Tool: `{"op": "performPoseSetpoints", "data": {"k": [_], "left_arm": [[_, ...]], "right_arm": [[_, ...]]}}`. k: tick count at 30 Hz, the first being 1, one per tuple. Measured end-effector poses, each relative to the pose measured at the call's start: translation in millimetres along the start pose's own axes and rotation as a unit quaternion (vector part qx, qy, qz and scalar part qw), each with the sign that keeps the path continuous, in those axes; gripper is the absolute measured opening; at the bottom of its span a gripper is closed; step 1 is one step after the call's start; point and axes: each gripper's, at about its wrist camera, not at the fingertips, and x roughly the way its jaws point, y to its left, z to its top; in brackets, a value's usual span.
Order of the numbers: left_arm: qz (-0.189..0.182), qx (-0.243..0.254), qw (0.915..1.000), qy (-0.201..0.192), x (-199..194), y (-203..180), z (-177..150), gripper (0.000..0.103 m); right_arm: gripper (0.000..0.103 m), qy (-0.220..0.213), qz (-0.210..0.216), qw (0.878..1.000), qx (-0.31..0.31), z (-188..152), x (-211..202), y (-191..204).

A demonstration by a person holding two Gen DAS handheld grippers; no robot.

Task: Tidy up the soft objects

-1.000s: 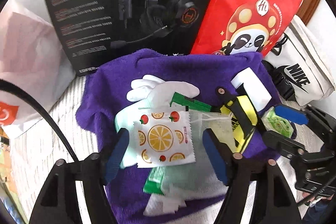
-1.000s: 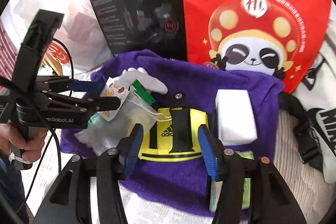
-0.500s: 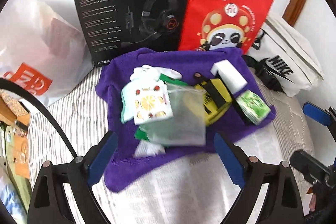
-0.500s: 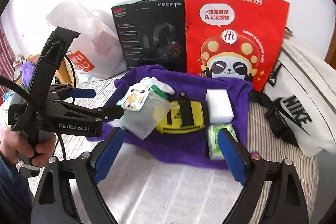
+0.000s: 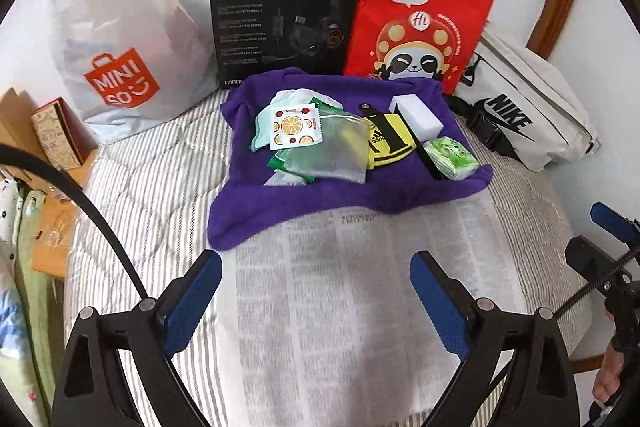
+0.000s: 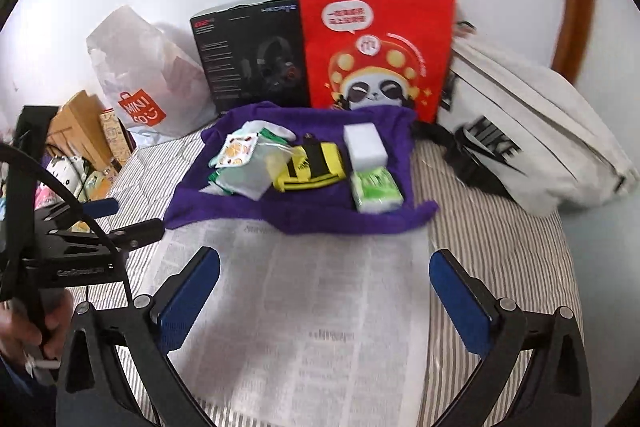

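Hovering both grippers empty: left gripper [image 5: 316,297] spread wide, right gripper [image 6: 324,299] jaws opening; soft items grouped on my purple towel [image 5: 320,195], looks mostly done.

Soft objects [image 5: 320,143] on towel [image 5: 280,211], newspaper [image 5: 360,307] before it, bags [image 5: 416,23] behind

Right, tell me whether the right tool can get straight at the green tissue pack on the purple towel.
Probably yes. The right tool is opening with nothing between its jaws, above the newspaper. The green tissue pack lies at the purple towel's near edge, with nothing on top; only the white sponge sits close behind it.
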Motion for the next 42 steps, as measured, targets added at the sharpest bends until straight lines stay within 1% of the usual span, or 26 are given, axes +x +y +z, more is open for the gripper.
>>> {"op": "performPoseSetpoints", "data": {"k": [7,11,15,28,35,42], "left_arm": [[0.019,0.0,0.9997,-0.017,-35.3,-6.7,-22.5,0.095],[0.019,-0.009,0.9996,-0.02,-46.4,-5.0,-29.8,0.095],[0.03,-0.006,0.9992,-0.027,-56.2,-6.1,-33.2,0.095],[0.037,0.007,0.9989,-0.029,-67.6,-13.0,-39.2,0.095],[0.039,0.011,0.9987,-0.029,-71.0,-14.8,-41.2,0.095],[0.043,0.011,0.9986,-0.029,-72.8,-14.4,-41.2,0.095]], "right_arm": [[0.103,-0.006,-0.009,1.0,0.02,-24.2,-30.2,-6.2],[0.103,-0.009,-0.009,0.999,0.029,-30.7,-40.7,-6.0],[0.103,-0.011,-0.016,1.0,0.024,-33.8,-47.6,-3.7],[0.103,-0.017,-0.027,0.999,0.017,-37.3,-63.3,-2.5],[0.103,-0.017,-0.024,0.999,0.015,-38.7,-64.9,-1.5],[0.103,-0.025,-0.023,0.999,0.014,-39.4,-70.2,1.2]]}}
